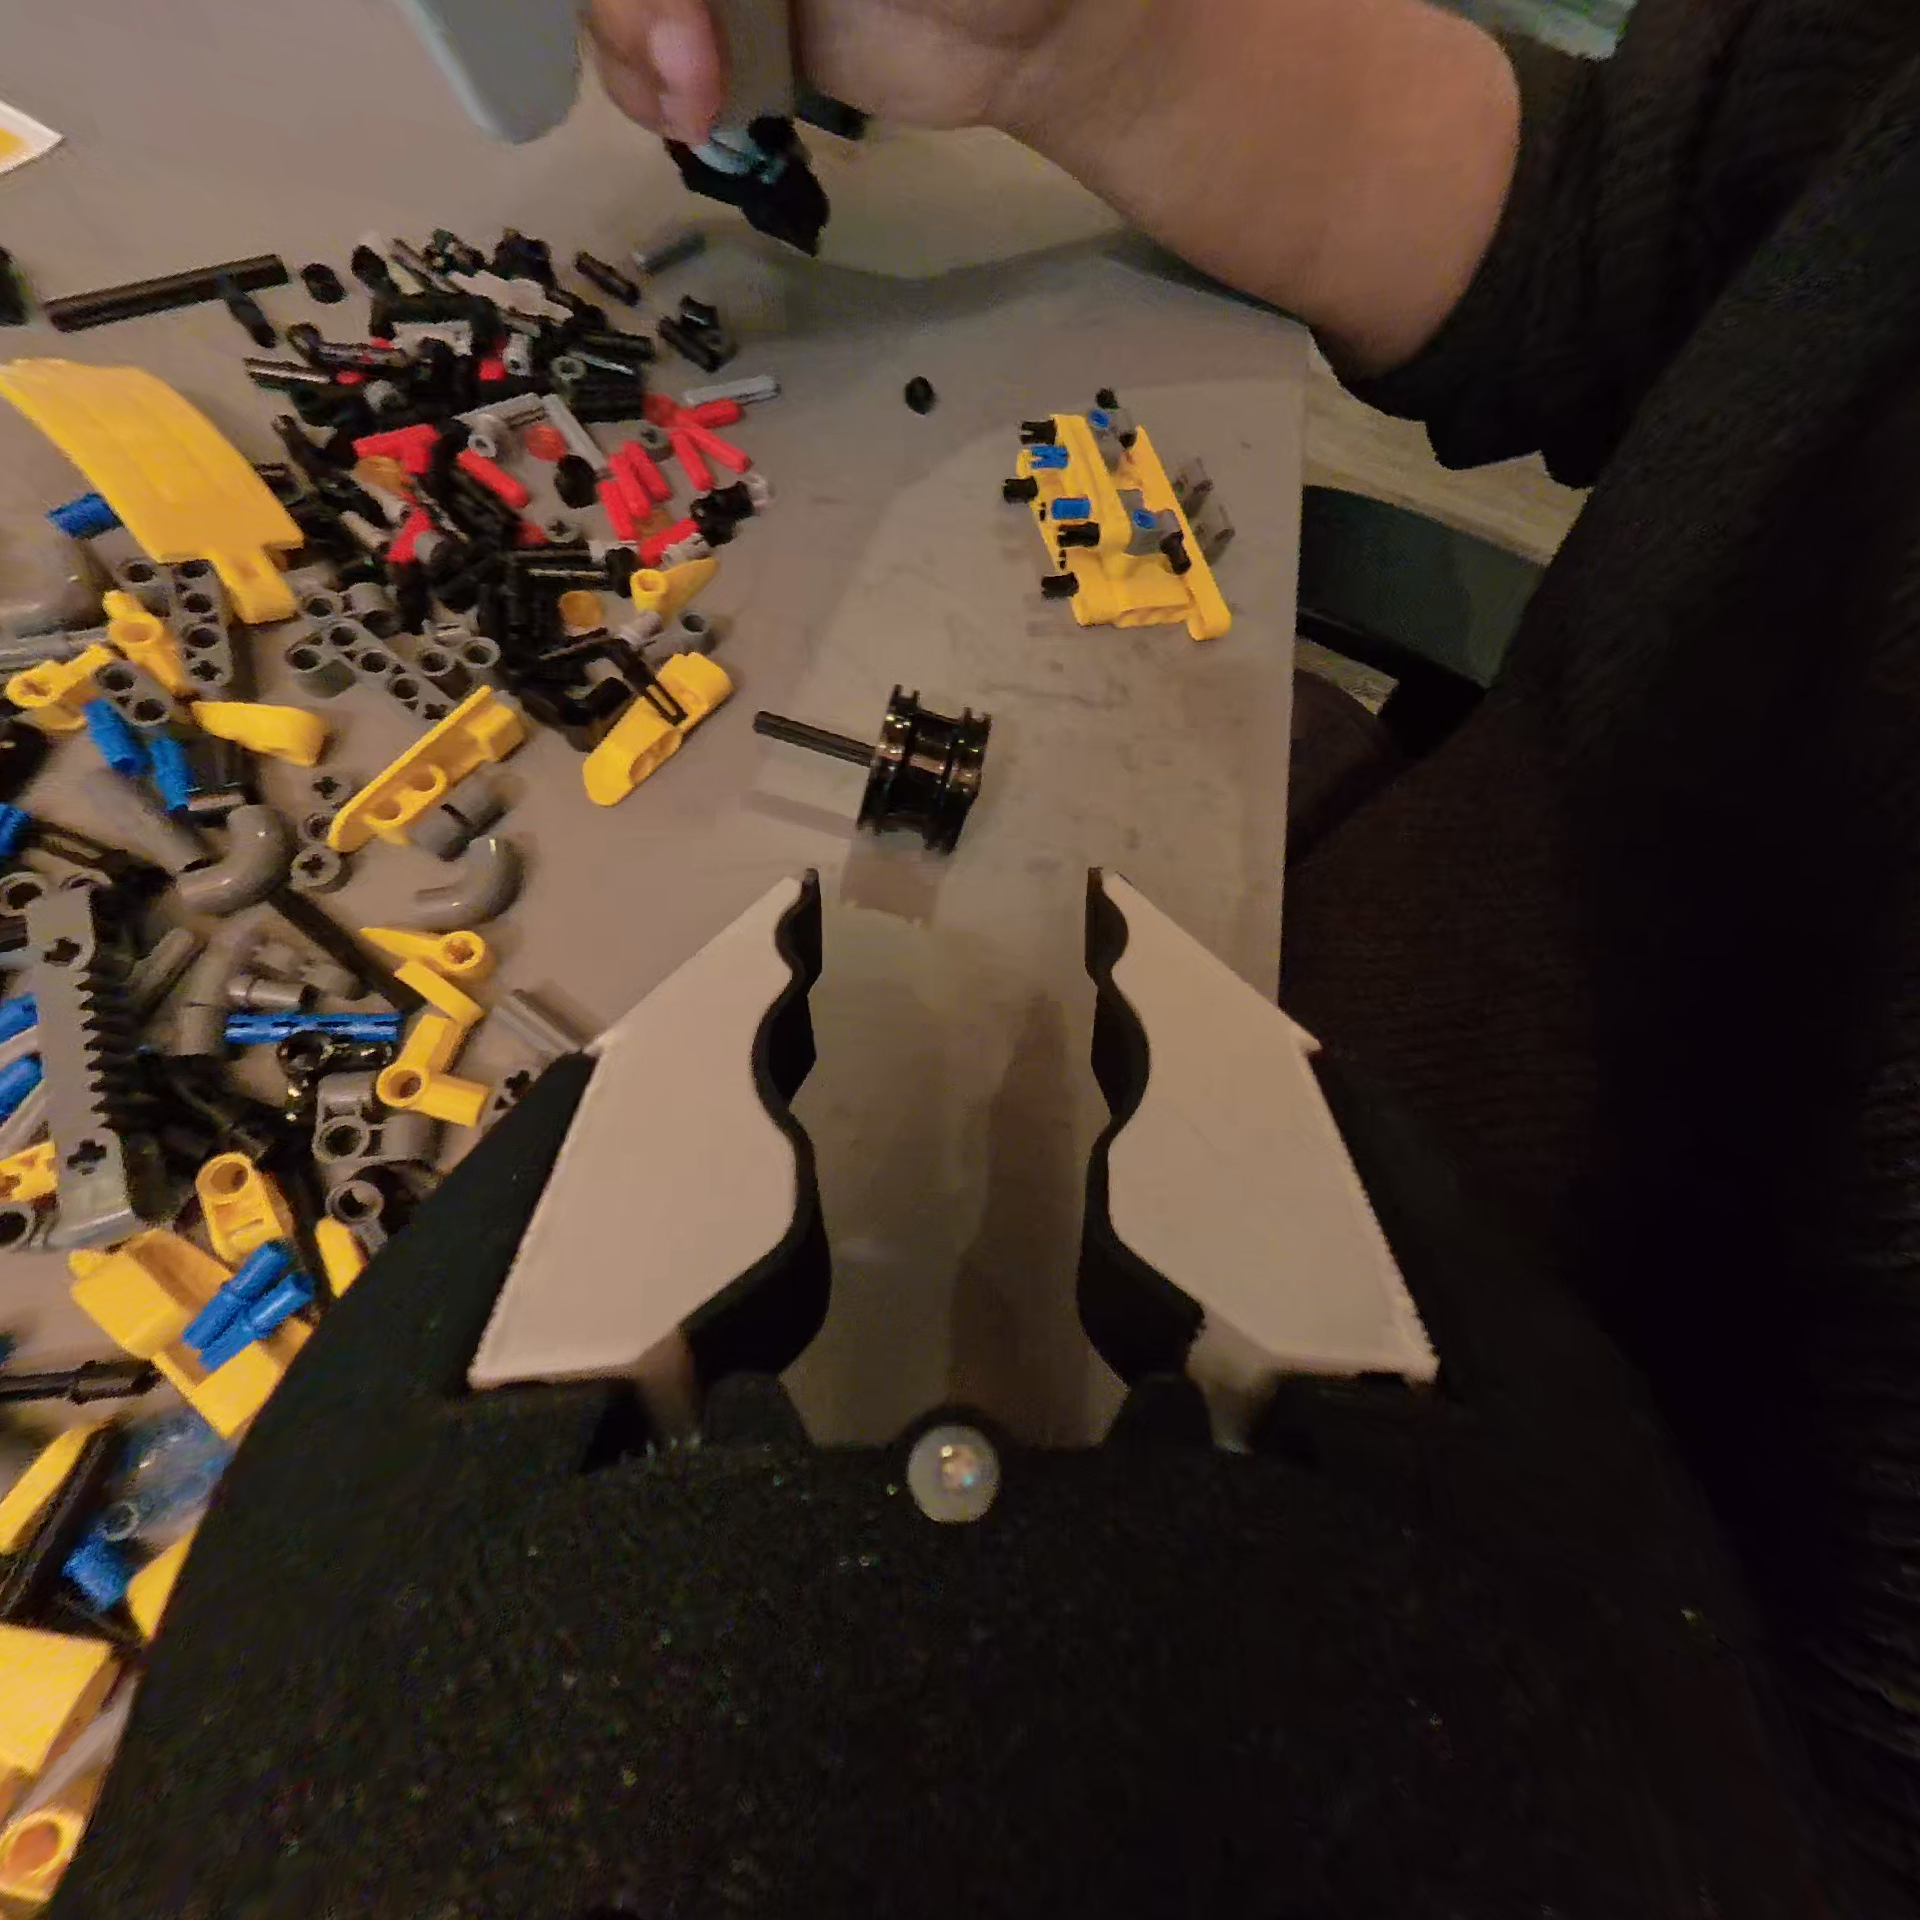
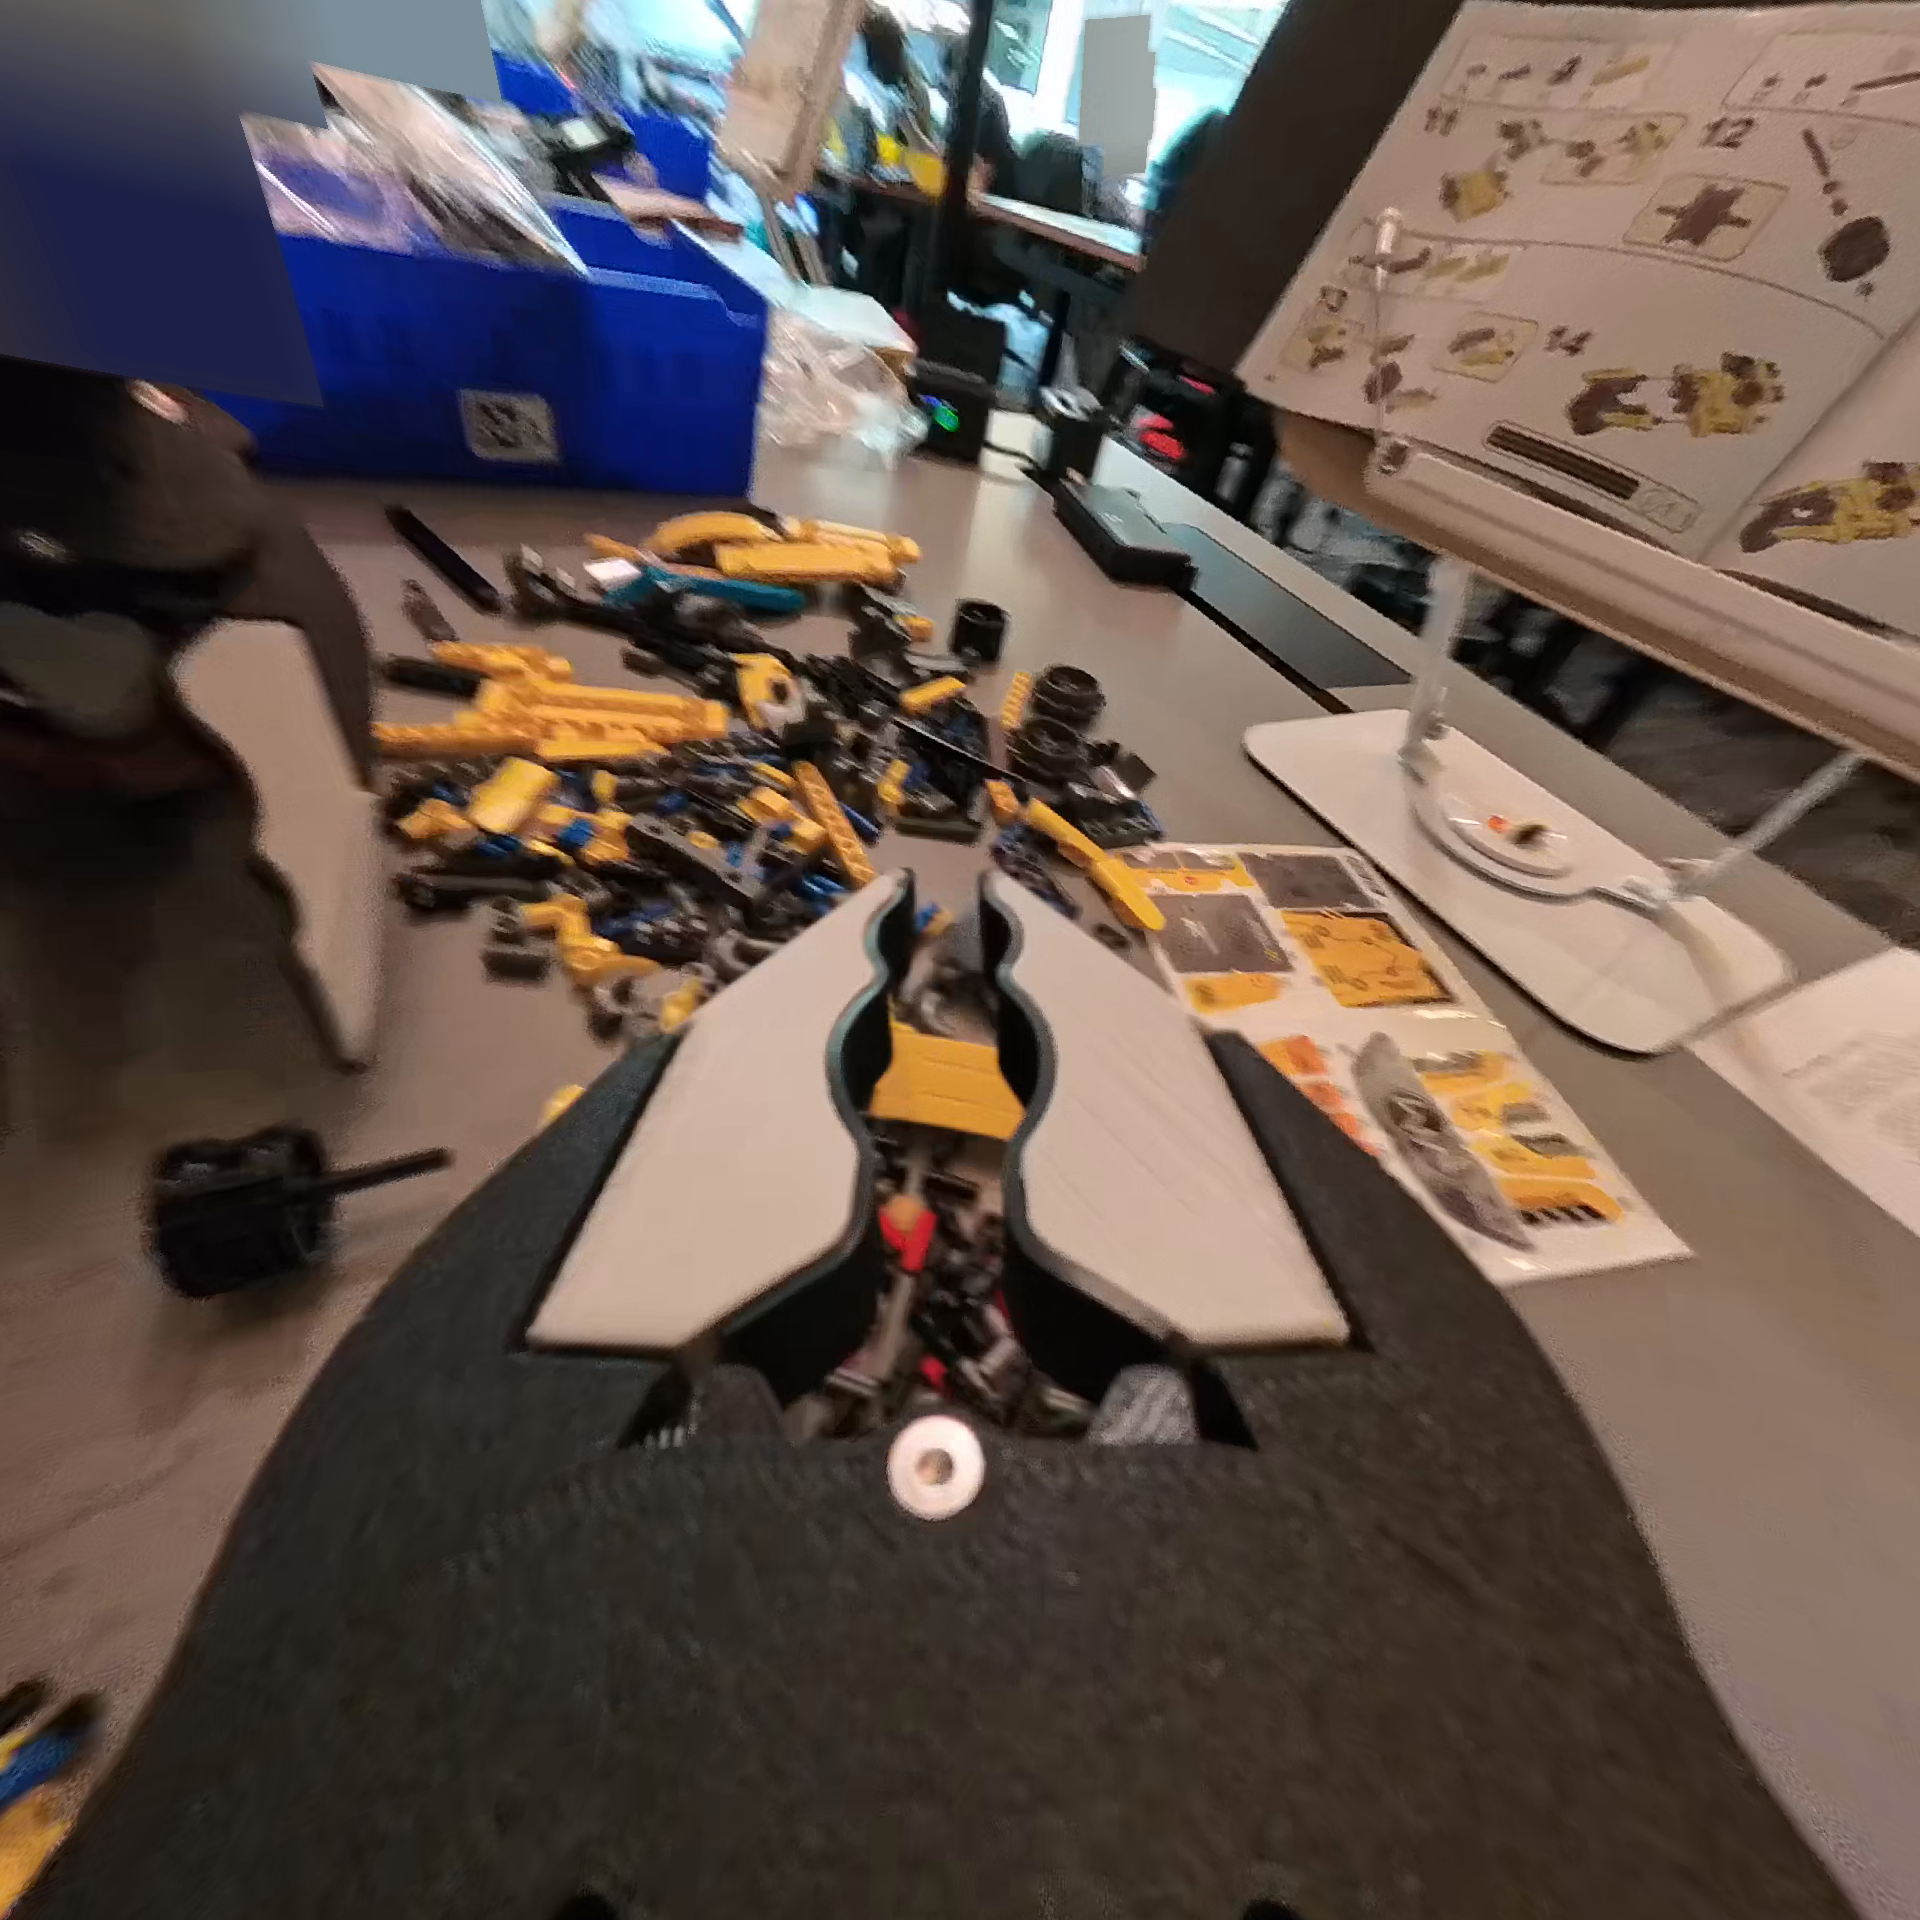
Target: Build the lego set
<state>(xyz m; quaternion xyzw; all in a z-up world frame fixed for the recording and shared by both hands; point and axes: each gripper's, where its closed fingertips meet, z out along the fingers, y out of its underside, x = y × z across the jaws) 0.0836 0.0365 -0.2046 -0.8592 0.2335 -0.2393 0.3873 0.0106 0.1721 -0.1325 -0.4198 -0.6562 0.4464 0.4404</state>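
My left gripper (image 1: 953, 883) is open and empty, low over the grey table (image 1: 1091, 727). A black wheel hub with a black axle (image 1: 920, 764) lies just beyond its fingertips. It also shows in the right wrist view (image 2: 239, 1205), beside a left gripper finger (image 2: 301, 831). A small yellow assembly with blue and black pins (image 1: 1117, 530) lies farther off to the right. My right gripper (image 2: 945, 883) hovers over a pile of yellow, black and blue pieces (image 2: 675, 790). Its jaws stand almost shut with a narrow slit, and nothing shows between them. This view is blurred.
Loose pieces (image 1: 416, 582) cover the table's left side. A person's hand and forearm (image 1: 1247, 156) reach in at the top, near the table's right edge (image 1: 1294, 727). A sticker sheet (image 2: 1351, 987), a stand (image 2: 1455, 831) holding an open booklet (image 2: 1662, 260), and a blue bin (image 2: 520, 343) lie beyond.
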